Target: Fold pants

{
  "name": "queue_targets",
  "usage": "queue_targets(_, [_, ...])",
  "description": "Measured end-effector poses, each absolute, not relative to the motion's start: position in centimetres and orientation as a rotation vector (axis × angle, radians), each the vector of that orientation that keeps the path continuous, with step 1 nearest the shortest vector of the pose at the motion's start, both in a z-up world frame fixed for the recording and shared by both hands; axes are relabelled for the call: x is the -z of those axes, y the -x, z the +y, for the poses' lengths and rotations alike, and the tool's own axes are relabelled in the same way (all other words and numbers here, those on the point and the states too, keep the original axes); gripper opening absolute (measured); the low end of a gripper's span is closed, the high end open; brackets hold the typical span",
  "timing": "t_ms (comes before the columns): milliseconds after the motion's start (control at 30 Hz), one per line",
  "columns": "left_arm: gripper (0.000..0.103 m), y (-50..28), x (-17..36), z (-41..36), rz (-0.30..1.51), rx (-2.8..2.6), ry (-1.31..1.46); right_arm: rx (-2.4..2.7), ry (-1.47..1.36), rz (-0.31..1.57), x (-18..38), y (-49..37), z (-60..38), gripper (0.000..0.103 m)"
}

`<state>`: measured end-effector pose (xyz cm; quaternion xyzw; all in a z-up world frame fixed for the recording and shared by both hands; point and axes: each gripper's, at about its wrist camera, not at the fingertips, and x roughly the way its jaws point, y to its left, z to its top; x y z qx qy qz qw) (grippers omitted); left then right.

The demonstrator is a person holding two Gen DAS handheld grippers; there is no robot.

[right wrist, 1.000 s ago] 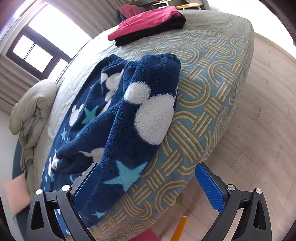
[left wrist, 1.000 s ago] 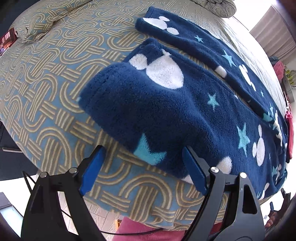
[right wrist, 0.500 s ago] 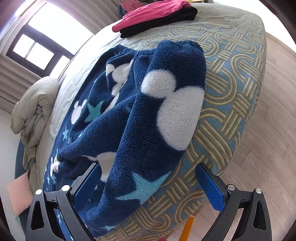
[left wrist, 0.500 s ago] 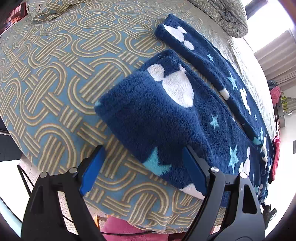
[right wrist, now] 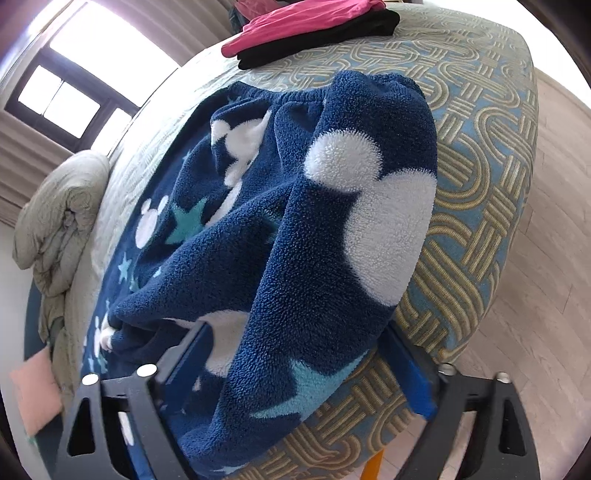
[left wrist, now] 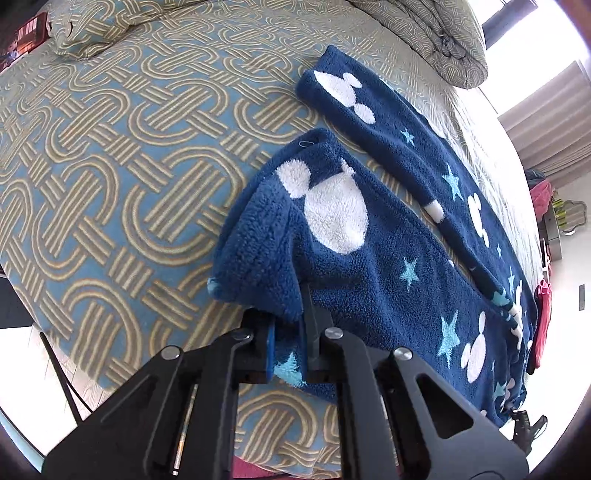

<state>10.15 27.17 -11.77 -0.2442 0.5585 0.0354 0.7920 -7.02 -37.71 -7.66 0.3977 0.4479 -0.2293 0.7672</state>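
One bed (left wrist: 110,155) with a woven-pattern cover carries the navy fleece pants (left wrist: 388,258), legs spread flat; left claw (left wrist: 290,334) pinches a cuff edge; right claw (right wrist: 295,363) is spread around the bunched waist end.

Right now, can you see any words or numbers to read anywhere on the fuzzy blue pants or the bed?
None can be read.
Fuzzy navy fleece pants: only white mouse-head shapes and blue stars.
Blue-and-tan woven-pattern bedspread: no writing.
Dark red printed object at the bed's edge: print too blurred to read.
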Motion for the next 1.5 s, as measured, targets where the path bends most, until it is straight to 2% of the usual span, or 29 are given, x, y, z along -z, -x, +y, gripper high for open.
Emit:
queue_targets(33, [0.011,-10.0,11.7,27.3,1.199,-0.074,0.536,0.521,-0.797,0.998,7.4,6.5,-37.3,0.045])
queue_targets(67, [0.011,-10.0,11.4,27.5,1.195,-0.068,0.547,0.534,-0.734,1.022,7.2,6.1,-37.0,0.011])
queue_targets(300, [0.011,-9.9,9.7,27.2,1.173,-0.058,0.514,0.479,-0.696,0.919,3.9,6.1,-36.4,0.009])
queue_targets(633, [0.011,-9.4,8.2,27.3,1.167,-0.075,0.497,0.429,-0.766,0.924,3.4,7.5,-37.2,0.010])
queue_targets(867, [0.011,-10.4,4.3,26.5,1.111,-0.037,0.483,0.368,-0.765,0.873,0.0,5.6,-37.1,0.010])
queue_targets(1033, [0.010,-14.4,1.4,26.2,1.120,-0.039,0.522,0.346,-0.747,0.868,-2.9,0.4,-37.6,0.010])
queue_targets(1200, [0.009,-22.4,-0.6,25.7,1.195,-0.109,0.518,0.372,-0.688,0.926,-4.8,-7.8,-38.3,0.011])
queue_targets(1333, [0.009,-30.1,0.6,24.5,1.290,-0.232,0.425,0.442,-0.702,1.068,-2.5,-17.0,-40.0,0.015])
queue_targets(1500, [0.010,-39.1,3.8,22.5,1.279,-0.329,0.302,0.572,-0.548,1.180,1.5,-27.0,-41.2,0.023])
